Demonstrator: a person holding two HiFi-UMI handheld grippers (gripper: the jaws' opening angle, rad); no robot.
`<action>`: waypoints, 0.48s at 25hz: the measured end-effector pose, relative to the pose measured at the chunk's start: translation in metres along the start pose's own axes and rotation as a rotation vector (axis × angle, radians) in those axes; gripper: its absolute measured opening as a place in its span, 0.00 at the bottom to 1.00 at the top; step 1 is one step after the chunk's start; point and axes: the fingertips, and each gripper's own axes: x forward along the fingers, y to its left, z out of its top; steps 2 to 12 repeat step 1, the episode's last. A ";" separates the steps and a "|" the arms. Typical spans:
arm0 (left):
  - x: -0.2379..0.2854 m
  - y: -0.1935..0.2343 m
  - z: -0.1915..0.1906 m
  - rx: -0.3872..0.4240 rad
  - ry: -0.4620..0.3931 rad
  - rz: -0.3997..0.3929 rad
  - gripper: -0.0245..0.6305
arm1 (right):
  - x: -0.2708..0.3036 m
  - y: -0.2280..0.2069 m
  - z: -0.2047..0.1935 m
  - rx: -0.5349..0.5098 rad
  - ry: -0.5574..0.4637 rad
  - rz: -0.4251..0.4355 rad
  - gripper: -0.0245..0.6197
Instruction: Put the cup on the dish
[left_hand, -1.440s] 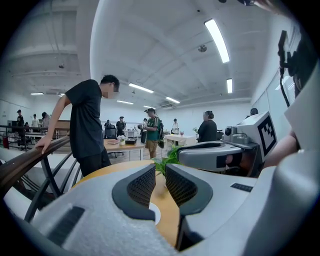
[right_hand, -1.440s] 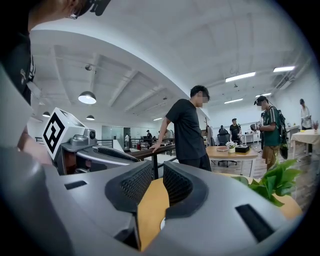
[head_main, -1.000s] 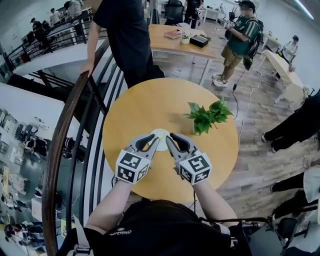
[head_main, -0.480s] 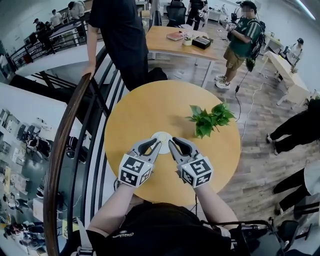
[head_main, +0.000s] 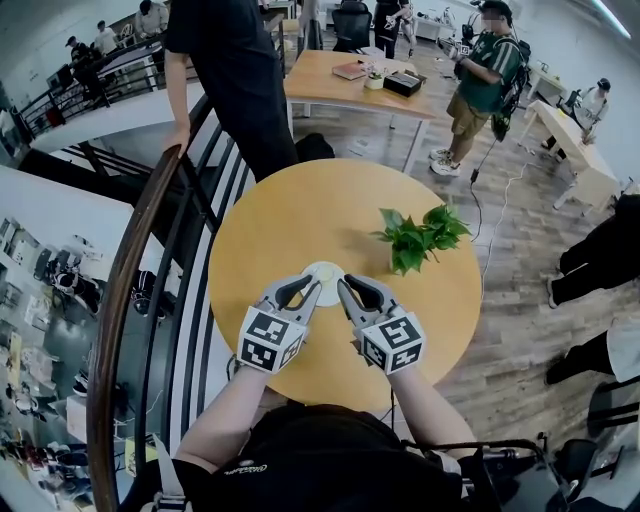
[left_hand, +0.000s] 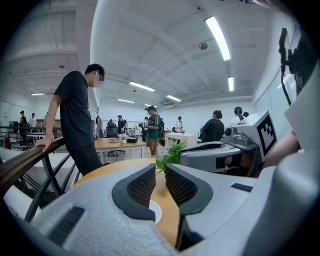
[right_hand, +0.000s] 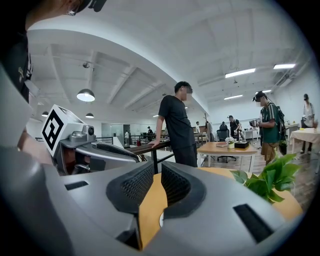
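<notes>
As it lies flat, the dish (head_main: 324, 270) shows round (plain white).

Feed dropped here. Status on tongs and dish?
Shut and empty: left tongs, right tongs. Bare dish at their tips; no cup in view. Only a plant nearby, not blocking.

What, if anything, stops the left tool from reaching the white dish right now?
Probably nothing, so yes: the left tool sits at the near rim of the white dish, with nothing between them. The right tool is alongside, and the plant stands well aside.
</notes>
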 end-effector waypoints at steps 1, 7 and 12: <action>0.000 -0.001 -0.001 0.002 0.001 0.002 0.14 | -0.001 0.000 -0.001 0.000 0.000 0.001 0.12; 0.000 -0.001 -0.001 0.002 0.001 0.002 0.14 | -0.001 0.000 -0.001 0.000 0.000 0.001 0.12; 0.000 -0.001 -0.001 0.002 0.001 0.002 0.14 | -0.001 0.000 -0.001 0.000 0.000 0.001 0.12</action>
